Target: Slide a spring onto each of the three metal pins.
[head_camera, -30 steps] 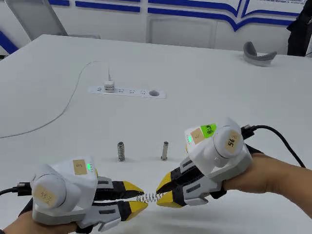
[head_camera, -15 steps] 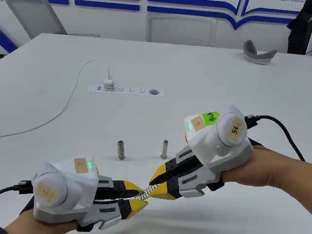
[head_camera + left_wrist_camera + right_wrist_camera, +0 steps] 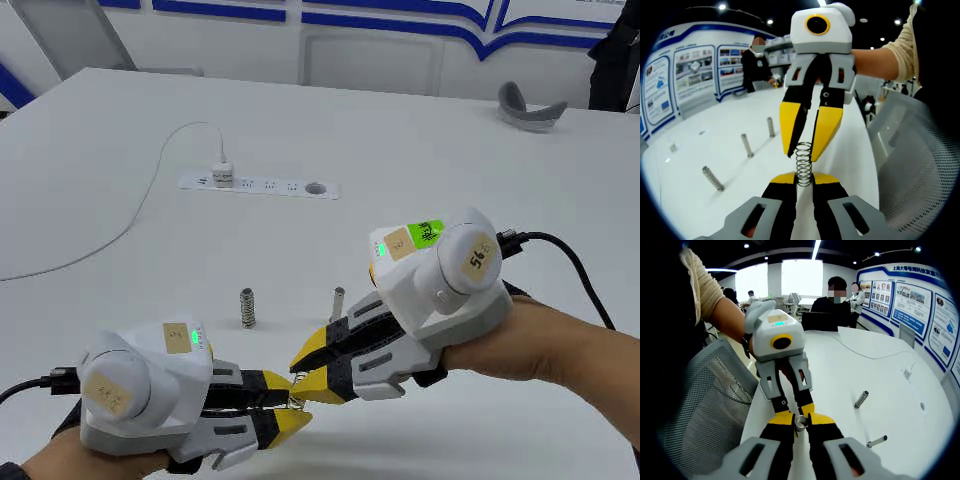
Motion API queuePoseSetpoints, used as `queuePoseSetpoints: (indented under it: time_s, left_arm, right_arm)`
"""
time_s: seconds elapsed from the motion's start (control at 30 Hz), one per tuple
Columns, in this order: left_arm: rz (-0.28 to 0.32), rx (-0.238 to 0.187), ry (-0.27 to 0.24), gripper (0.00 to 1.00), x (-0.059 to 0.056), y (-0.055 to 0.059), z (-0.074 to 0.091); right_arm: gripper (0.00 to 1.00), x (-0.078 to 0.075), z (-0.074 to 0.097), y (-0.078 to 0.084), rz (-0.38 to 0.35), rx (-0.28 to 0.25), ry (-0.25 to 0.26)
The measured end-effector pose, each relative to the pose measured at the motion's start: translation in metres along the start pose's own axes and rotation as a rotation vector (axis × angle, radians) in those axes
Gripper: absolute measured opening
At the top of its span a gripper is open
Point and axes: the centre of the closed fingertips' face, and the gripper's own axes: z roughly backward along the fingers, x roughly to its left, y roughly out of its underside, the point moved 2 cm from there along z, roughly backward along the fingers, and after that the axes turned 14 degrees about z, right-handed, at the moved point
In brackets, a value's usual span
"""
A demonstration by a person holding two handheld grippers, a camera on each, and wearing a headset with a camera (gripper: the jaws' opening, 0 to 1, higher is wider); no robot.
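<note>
1. While both grippers hold it, one at each end, the spring (image 3: 803, 162) hangs just above the counter (image 3: 420, 180), close to the person and well short of the pins
2. At the near end, the left gripper (image 3: 803, 179) is pressed together on the coil. The right gripper (image 3: 800, 424) faces it tip to tip, its jaws drawn in against the other end, so the spring bridges the small gap between them
3. Beyond the grippers, three pins stand upright in a row in the left gripper view: the first pin (image 3: 713, 178) is already fitted, while the middle pin (image 3: 746, 145) and the far pin (image 3: 770, 127) are bare
4. By my reading, the second spring is in hand and being passed or turned between the grippers, so the task is about a third done
5. Next, one gripper probably has to let go, and the other must stand the spring upright, centre its open end over a bare pin and lower it straight, since a tilted coil would likely snag on the pin's tip
</note>
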Motion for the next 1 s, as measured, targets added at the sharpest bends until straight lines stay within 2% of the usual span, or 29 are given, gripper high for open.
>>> queuePoseSetpoints:
  time_s: [0.27,0.47,1.0]
  left_arm:
    - [0.03,-0.011,0.006,0.11,-0.0001,-0.0012,-0.0016]
    - [0.048,-0.019,-0.001,0.11,0.0034,-0.0013,-0.0002]
    - [0.032,-0.021,0.002,0.11,0.0018,-0.002,-0.0018]
  right_arm:
    - [0.12,-0.0008,-0.0017,-0.0024,0.001,-0.01,0.017]
    - [0.16,-0.0009,-0.0009,0.0019,-0.023,-0.003,0.025]
    - [0.12,-0.0008,-0.0021,0.0053,-0.054,-0.016,0.043]
